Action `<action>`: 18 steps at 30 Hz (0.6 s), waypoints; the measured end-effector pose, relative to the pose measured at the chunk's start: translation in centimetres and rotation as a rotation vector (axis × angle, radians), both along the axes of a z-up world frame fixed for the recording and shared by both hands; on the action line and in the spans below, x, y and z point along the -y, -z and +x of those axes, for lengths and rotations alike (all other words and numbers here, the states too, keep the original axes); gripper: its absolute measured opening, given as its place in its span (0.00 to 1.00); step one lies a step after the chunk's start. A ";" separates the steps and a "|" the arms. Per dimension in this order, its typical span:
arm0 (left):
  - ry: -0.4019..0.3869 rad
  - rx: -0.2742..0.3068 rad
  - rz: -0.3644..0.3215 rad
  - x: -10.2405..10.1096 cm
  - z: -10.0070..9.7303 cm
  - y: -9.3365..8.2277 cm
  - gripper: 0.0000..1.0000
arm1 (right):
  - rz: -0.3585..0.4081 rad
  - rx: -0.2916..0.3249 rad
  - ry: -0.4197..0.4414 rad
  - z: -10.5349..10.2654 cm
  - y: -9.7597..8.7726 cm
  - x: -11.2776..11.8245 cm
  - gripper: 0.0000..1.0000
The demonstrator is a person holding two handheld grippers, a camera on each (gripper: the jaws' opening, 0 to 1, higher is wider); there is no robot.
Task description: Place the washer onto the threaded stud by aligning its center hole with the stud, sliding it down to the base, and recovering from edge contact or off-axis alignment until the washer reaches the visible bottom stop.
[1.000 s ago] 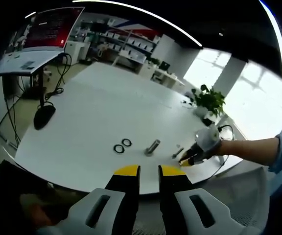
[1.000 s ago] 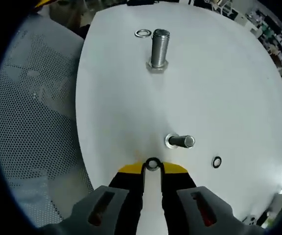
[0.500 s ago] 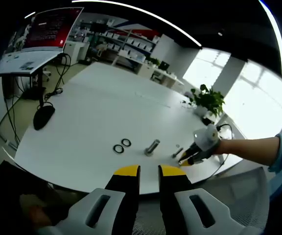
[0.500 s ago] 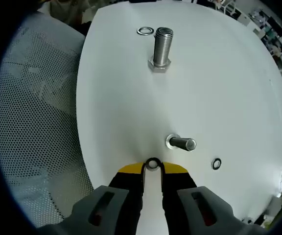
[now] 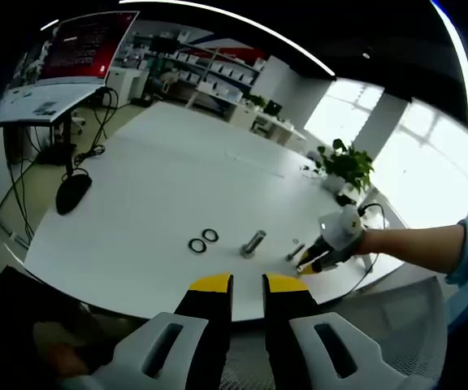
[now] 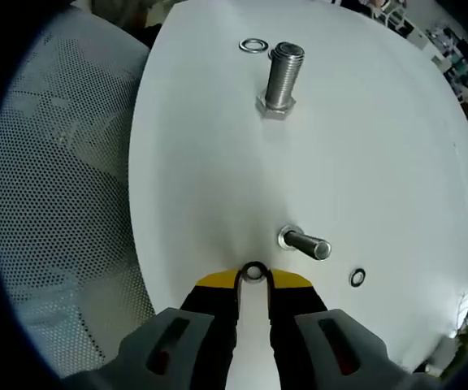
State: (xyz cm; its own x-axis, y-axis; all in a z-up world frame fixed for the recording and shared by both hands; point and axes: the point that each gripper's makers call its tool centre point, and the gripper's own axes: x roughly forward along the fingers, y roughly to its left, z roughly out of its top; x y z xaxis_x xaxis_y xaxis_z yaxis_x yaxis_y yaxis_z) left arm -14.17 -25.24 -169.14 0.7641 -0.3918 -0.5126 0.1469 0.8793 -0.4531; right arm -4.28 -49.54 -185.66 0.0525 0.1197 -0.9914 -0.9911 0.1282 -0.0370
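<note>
In the right gripper view my right gripper (image 6: 253,276) is shut on a small dark washer (image 6: 253,271), pinched edgewise between the yellow tips. It hovers just short of a small threaded stud (image 6: 307,243), which leans right from its base. A large threaded stud (image 6: 282,75) stands further off on a hex base. In the left gripper view the right gripper (image 5: 314,262) reaches in from the right, beside the small stud (image 5: 295,252). My left gripper (image 5: 248,284) hangs back off the table edge, its jaws narrowly apart with nothing between them.
A spare washer (image 6: 254,44) lies by the large stud and another (image 6: 357,278) sits right of the small stud. Two rings (image 5: 202,241) lie left of the large stud (image 5: 253,242). A mesh chair (image 6: 55,203) flanks the white table (image 6: 193,162). A mouse (image 5: 73,191) and plant (image 5: 346,166) sit further away.
The right gripper view has shifted a little, so both studs now sit slightly higher and to the right in it. The washer stays held. The left gripper view is unchanged.
</note>
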 end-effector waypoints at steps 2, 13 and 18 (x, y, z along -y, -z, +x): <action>0.001 0.001 0.000 0.0 0.0 0.0 0.12 | -0.002 0.000 0.025 0.1 0.0 0.0 0.15; 0.003 0.006 0.001 0.0 0.1 -0.1 0.12 | 0.052 0.004 0.084 0.3 -0.5 0.7 0.14; 0.005 0.009 0.001 0.1 0.1 -0.1 0.12 | 0.104 -0.015 0.109 0.5 -2.2 0.3 0.14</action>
State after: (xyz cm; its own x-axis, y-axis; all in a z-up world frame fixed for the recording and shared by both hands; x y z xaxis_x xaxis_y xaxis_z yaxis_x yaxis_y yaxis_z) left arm -14.06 -25.31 -169.03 0.7669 -0.3948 -0.5060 0.1550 0.8790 -0.4509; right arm -3.76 -49.82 -183.47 0.0560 0.2159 -0.9748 -0.9714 0.2373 -0.0032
